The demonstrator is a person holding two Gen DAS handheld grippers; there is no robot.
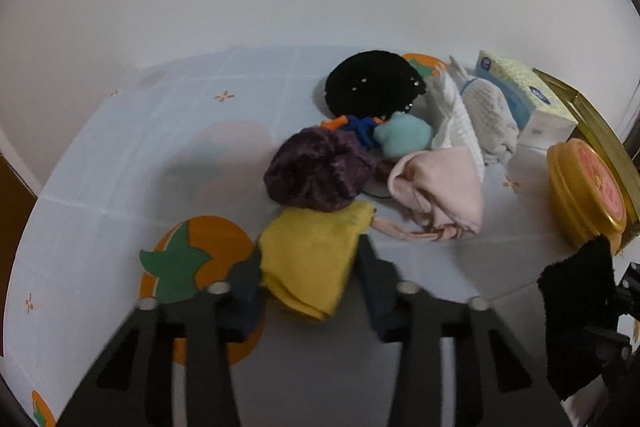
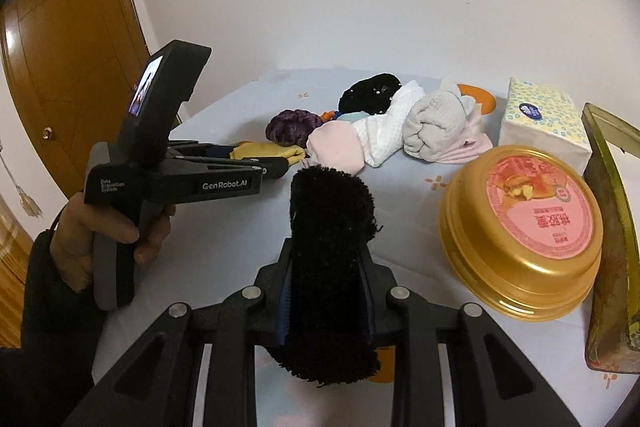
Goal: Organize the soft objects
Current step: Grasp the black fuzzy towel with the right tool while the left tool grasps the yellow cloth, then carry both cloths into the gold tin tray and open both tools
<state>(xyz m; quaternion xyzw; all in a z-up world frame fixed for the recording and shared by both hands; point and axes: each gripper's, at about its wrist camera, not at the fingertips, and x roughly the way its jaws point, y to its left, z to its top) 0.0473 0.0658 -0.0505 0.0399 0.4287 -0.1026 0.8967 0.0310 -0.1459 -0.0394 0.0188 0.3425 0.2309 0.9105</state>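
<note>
A pile of soft things lies on the table: a yellow cloth [image 1: 312,259], a purple velvet scrunchie [image 1: 320,175], a pink cloth [image 1: 440,191], a teal plush [image 1: 404,137], a black knit piece [image 1: 374,85] and white and grey towels [image 1: 476,119]. My left gripper [image 1: 308,267] has its fingers on either side of the yellow cloth, closed on it; it also shows in the right wrist view [image 2: 276,159]. My right gripper [image 2: 328,267] is shut on a fuzzy black cloth [image 2: 330,251], held above the table; that cloth shows in the left wrist view [image 1: 576,311].
A gold round tin with a pink label [image 2: 524,231] stands at the right, beside a tissue pack [image 2: 544,123] and an open gold box lid [image 2: 612,227]. The tablecloth [image 1: 120,163] is pale blue with orange fruit prints. A wooden door [image 2: 68,39] is at the left.
</note>
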